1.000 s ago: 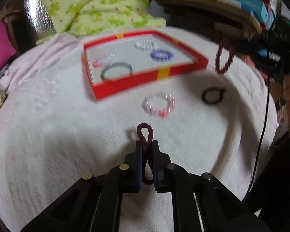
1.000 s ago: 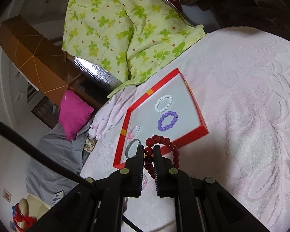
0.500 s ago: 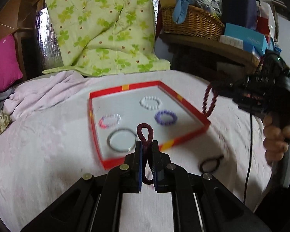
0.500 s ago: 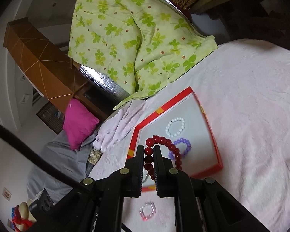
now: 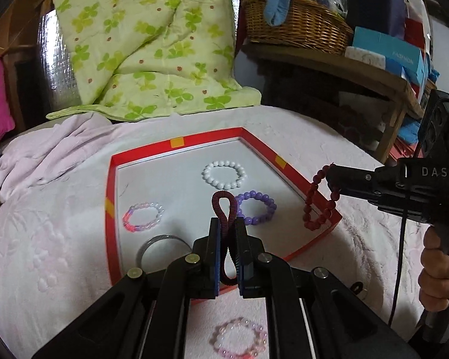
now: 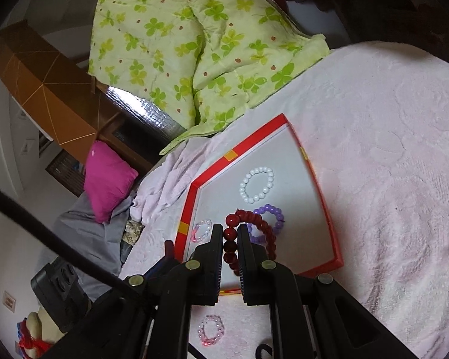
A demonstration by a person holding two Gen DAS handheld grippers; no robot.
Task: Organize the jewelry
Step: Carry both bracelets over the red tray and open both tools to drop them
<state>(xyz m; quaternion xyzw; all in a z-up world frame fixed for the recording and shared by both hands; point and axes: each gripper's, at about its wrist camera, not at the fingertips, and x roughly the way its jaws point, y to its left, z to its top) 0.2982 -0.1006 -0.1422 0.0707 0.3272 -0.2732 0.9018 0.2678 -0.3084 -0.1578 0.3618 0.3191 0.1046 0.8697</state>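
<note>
My left gripper (image 5: pixel 227 224) is shut on a maroon cord loop (image 5: pixel 223 206) and hangs over the near edge of the red-rimmed tray (image 5: pixel 206 139). On the tray's white floor lie a white bead bracelet (image 5: pixel 224 176), a purple one (image 5: pixel 256 208), a pink-and-clear one (image 5: pixel 142 217) and a grey bangle (image 5: pixel 161 243). My right gripper (image 6: pixel 230 233) is shut on a dark red bead bracelet (image 6: pixel 263 227), which dangles over the tray's right corner (image 5: pixel 314 206). A pink bead bracelet (image 5: pixel 239 341) lies on the blanket in front of the tray.
A small black ring (image 5: pixel 357 287) lies on the pale pink blanket (image 6: pixel 389 149) right of the tray. A green patterned quilt (image 5: pixel 152 39) is heaped behind it. A wooden shelf with a wicker basket (image 5: pixel 296 24) stands back right. A hand (image 5: pixel 437 275) grips the right tool.
The left gripper, with its cord loop, has advanced from the bare blanket to over the tray's near edge. The right gripper has carried the red beads in over the tray's right corner.
</note>
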